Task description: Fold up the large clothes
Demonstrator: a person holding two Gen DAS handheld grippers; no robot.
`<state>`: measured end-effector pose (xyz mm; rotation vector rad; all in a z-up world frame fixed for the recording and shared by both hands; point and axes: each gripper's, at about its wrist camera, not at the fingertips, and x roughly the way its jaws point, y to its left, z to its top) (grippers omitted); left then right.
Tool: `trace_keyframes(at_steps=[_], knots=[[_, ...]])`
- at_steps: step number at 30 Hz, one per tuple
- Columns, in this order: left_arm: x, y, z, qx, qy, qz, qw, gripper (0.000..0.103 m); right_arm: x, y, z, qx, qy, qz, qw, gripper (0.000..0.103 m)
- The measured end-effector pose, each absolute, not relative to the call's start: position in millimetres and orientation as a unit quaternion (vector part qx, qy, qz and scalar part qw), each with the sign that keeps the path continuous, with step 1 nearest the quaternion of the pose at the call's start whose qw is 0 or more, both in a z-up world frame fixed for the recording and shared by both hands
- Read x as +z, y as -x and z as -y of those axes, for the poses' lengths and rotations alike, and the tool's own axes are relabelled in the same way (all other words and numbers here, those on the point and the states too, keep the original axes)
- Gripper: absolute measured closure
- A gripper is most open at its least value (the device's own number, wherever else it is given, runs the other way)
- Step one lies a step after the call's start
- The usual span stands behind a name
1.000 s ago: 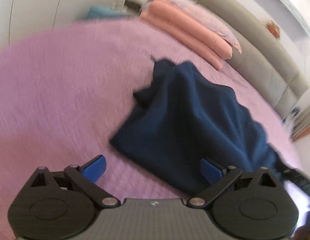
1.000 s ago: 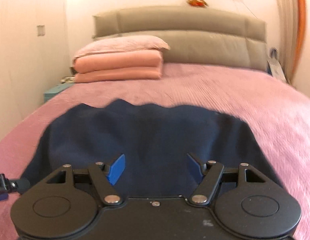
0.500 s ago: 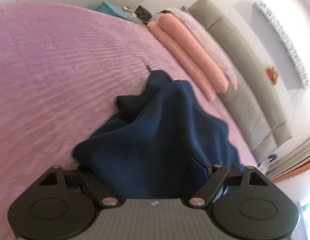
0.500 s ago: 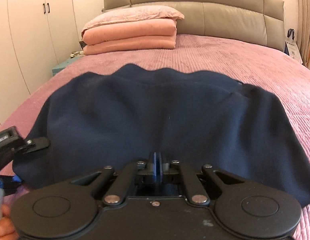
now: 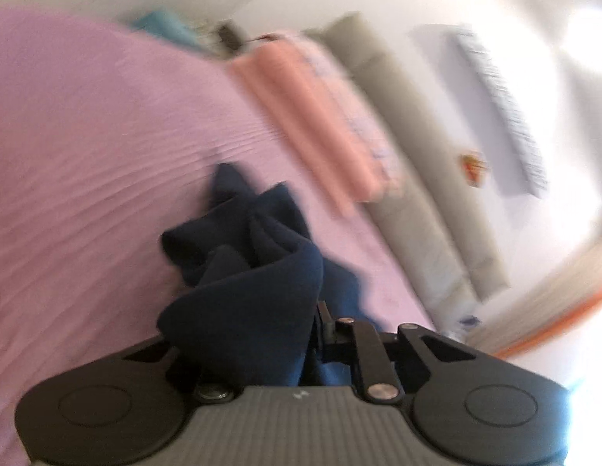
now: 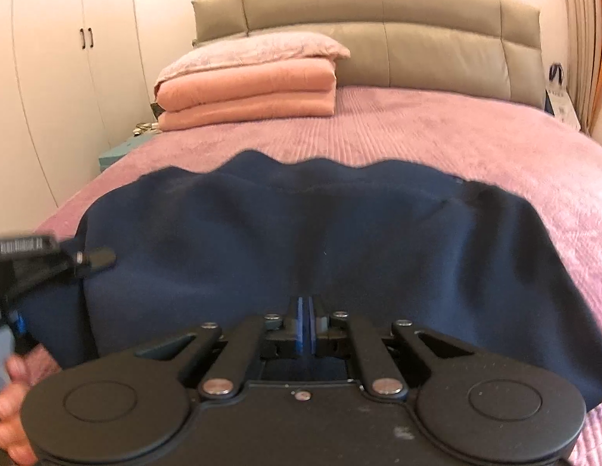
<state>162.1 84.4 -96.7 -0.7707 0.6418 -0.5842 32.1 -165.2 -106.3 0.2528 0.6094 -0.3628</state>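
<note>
A dark navy garment (image 6: pixel 301 233) of soft, matte knit lies spread on a lilac bedspread (image 6: pixel 475 136) with fine ribbed quilting, its far hem running in a wavy line ahead of the right gripper (image 6: pixel 305 324). That gripper's 2 blue pads are clenched together, pinching the garment's near edge. The left gripper (image 5: pixel 308 334) has just been closing its jaws; a thick bunched fold of the navy cloth sits between them and billows up over its left finger, so it is grasping the garment. Beyond the jaws, 2 folded salmon blankets (image 6: pixel 246 97) lie stacked under a pale pink pillow (image 6: pixel 254 52), against a grey padded headboard (image 6: pixel 417 35) in smooth leather-like panels. In the right wrist view, the left gripper's side bears a white label, too blurred to read.
</note>
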Motion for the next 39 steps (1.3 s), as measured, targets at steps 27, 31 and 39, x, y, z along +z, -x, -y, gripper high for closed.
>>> trace_keyframes(at_steps=[27, 31, 39], knots=[[-72, -27, 237, -0.516, -0.076, -0.320, 0.791, 0.070, -108, 140, 391, -0.249, -0.383, -0.269, 0.848, 0.089], [-59, 2, 230, -0.570, -0.098, -0.293, 0.762, 0.041, -91, 137, 407, -0.260, -0.337, -0.270, 0.864, 0.089], [-17, -29, 161, -0.499, 0.015, -0.275, 0.822, 0.054, -20, 56, 417, -0.189, -0.219, -0.232, 0.929, 0.089]])
